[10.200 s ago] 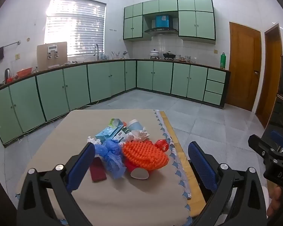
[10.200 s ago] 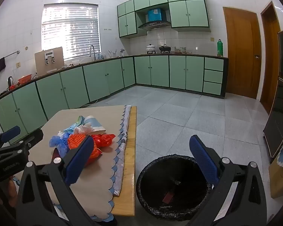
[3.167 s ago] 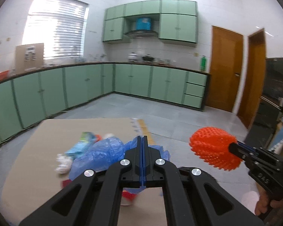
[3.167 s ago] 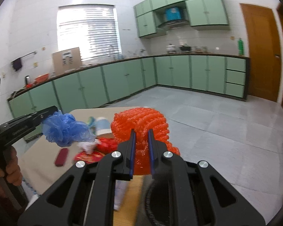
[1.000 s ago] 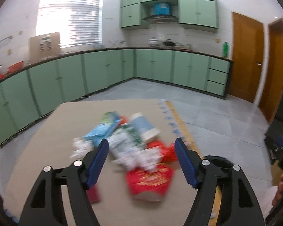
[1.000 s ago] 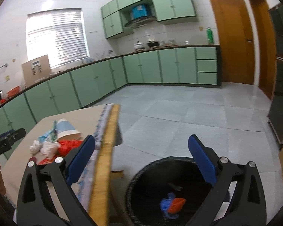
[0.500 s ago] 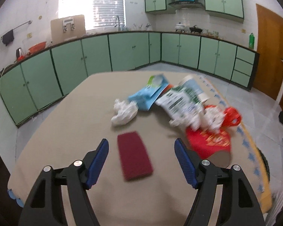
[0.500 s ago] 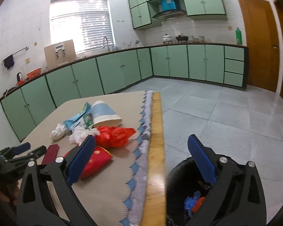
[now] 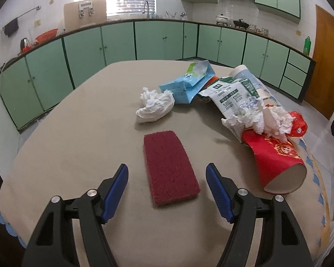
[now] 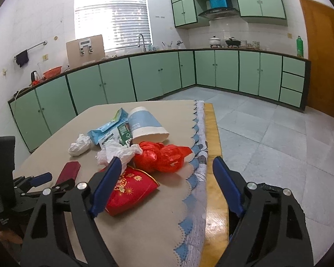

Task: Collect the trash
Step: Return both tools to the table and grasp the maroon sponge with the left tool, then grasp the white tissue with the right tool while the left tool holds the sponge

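Observation:
My left gripper [image 9: 167,178] is open, its blue pads either side of the near end of a dark red scouring pad [image 9: 169,165] lying flat on the table. Beyond lie a crumpled white tissue [image 9: 154,106], a blue packet [image 9: 187,82], a white-green carton [image 9: 229,93], more tissue [image 9: 260,116] and a red paper cup [image 9: 276,158] on its side. My right gripper [image 10: 167,173] is open and empty above the red cup [image 10: 131,190] and a red plastic bag [image 10: 162,156]. The left gripper [image 10: 51,181] shows at the pad [image 10: 68,172].
The table [image 9: 66,115] has a beige cloth with a blue scalloped edge [image 10: 196,178] and a bare wooden strip [image 10: 213,155] on the right. A white-blue paper cup [image 10: 144,124] lies behind the bag. Green cabinets [image 10: 144,75] line the walls; tiled floor to the right.
My left gripper has moved down and closer over the dark red pad, which now lies between its open pads. My right gripper has swung from the bin toward the table's trash.

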Demonstrator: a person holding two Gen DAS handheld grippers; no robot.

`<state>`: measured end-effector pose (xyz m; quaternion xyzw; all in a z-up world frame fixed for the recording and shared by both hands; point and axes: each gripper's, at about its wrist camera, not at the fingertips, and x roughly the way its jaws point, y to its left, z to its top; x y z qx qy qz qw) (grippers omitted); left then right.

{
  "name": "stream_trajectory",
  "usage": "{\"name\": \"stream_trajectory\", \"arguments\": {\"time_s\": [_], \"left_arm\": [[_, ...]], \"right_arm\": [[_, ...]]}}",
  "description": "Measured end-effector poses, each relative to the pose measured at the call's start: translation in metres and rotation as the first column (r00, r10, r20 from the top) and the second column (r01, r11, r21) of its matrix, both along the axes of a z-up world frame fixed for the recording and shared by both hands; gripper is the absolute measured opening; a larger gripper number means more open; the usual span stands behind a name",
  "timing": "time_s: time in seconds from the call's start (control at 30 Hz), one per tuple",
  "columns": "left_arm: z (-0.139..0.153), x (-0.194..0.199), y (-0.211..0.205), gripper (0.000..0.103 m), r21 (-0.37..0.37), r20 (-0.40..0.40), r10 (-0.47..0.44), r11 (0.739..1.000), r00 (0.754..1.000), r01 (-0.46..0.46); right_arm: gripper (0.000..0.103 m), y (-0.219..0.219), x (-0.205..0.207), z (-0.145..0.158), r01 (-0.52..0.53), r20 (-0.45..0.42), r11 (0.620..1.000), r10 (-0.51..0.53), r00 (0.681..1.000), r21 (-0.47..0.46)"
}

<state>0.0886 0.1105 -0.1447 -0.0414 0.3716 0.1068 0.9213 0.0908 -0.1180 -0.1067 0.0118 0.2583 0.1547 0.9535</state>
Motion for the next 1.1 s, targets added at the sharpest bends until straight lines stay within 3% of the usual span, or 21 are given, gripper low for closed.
{"name": "stream_trajectory", "arguments": {"time_s": [0.13,0.2,0.37,0.77,0.97,1.1], "left_arm": [[-0.006,0.005,0.002,0.057,-0.020,-0.027,0.002,1.000,1.000,-0.003],[-0.006,0.006,0.002,0.043,-0.018,-0.022,-0.002,1.000,1.000,0.001],[-0.002,0.005,0.004,0.043,-0.025,-0.016,0.009,1.000,1.000,-0.010],[0.038,-0.005,0.001,0.042,0.016,0.103,-0.002,1.000,0.995,0.001],[0.041,-0.003,0.006,0.042,0.017,0.110,0.002,1.000,0.994,-0.004],[0.039,-0.002,0.011,0.042,0.013,0.106,0.009,1.000,0.994,-0.010]], "right_arm": [[0.078,0.005,0.005,0.000,-0.013,-0.010,1.000,0.013,1.000,0.003],[0.077,0.008,0.007,0.000,-0.021,-0.012,1.000,0.021,1.000,0.001],[0.074,0.020,0.013,0.000,-0.062,-0.022,0.998,0.062,0.998,-0.010],[0.060,0.065,0.036,-0.006,-0.163,-0.074,0.986,0.160,0.984,-0.035],[0.048,0.077,0.042,-0.016,-0.194,-0.122,0.980,0.186,0.975,-0.051],[0.029,0.083,0.046,-0.023,-0.223,-0.165,0.974,0.211,0.963,-0.052]]}}
